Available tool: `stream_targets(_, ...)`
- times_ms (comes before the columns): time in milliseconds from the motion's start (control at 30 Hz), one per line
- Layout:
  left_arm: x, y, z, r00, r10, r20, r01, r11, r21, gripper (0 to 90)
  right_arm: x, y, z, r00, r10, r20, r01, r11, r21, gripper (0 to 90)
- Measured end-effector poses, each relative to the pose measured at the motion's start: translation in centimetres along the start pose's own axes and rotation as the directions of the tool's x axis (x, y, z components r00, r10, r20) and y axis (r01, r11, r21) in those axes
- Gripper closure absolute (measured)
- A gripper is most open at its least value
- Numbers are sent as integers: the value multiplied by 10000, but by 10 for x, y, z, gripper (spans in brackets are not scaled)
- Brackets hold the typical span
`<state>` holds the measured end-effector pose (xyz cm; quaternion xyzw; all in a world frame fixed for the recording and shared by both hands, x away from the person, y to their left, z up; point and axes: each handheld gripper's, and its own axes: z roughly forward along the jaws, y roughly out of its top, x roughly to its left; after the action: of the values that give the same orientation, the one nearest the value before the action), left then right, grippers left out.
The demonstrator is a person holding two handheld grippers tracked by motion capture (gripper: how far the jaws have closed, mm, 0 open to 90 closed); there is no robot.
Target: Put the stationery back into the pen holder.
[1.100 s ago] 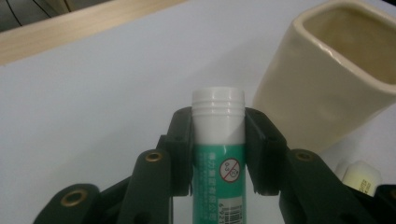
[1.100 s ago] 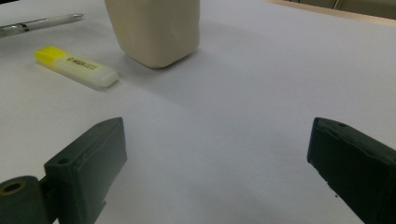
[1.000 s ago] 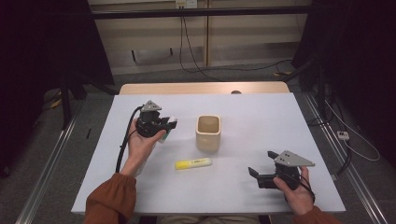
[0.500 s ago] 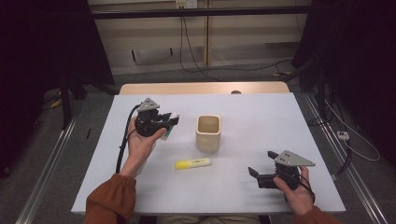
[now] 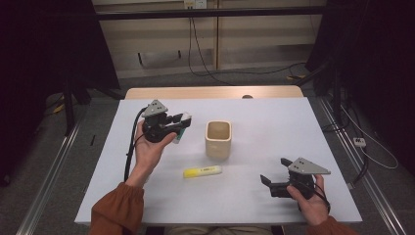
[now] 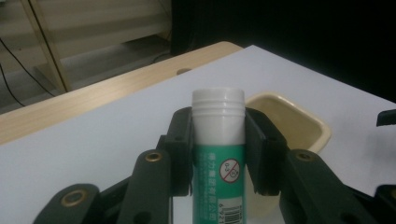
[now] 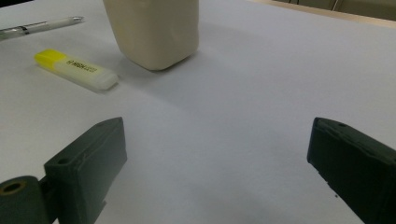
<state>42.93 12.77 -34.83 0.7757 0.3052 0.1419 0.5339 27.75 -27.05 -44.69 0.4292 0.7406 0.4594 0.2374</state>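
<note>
Green-labelled glue stick w/ white cap [image 6: 218,154] is sitting clamped in left tool [image 5: 179,123], hovering beside cream square ceramic cup [image 5: 218,139]; next it probably needs carrying over cup opening & releasing, while right tool [image 5: 268,182] is resting wide open, empty, on white surface [image 5: 274,122].

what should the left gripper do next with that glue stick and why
Probably carry it on toward the cream cup and bring it over the opening. The left gripper is shut on the glue stick, held clear of the table, and the open cup sits just beyond it. The right gripper rests open.
</note>
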Motion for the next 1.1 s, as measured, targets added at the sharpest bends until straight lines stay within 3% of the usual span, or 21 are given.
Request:
stream_targets(300, -12, 13, 4, 9993, 155, 331, -141, 9990, -419, 657, 0, 0, 0, 10000, 13, -3, -13, 10000, 19, 45)
stream_targets(533, -26, 20, 17, 9976, 325, 612, -287, 9977, -611, 657, 0, 0, 1, 10000, 9, -20, -9, 10000, 25, 45)
stream_targets(600, -29, 21, 20, 9966, 184, 801, -118, 9966, -815, 657, 0, 0, 0, 10000, 16, -27, -16, 10000, 11, 45)
stream_targets(800, -38, 29, 32, 9955, 405, 852, -326, 9952, -924, 657, 0, 0, 0, 10000, 22, -45, -22, 10000, 12, 45)
stream_targets(900, -47, 30, 38, 9917, 563, 1156, -463, 9951, -874, 657, 0, 0, 0, 10000, 22, -29, -22, 10000, 17, 45)
stream_targets(1000, -54, 31, 46, 9896, 777, 1208, -680, 9942, -829, 657, 0, 0, 0, 10000, 16, -31, -15, 10000, 28, 45)
stream_targets(1100, -54, 33, 52, 9913, 496, 1218, -384, 9949, -932, 657, 0, 0, 0, 10000, 2, -53, -2, 10000, 8, 45)
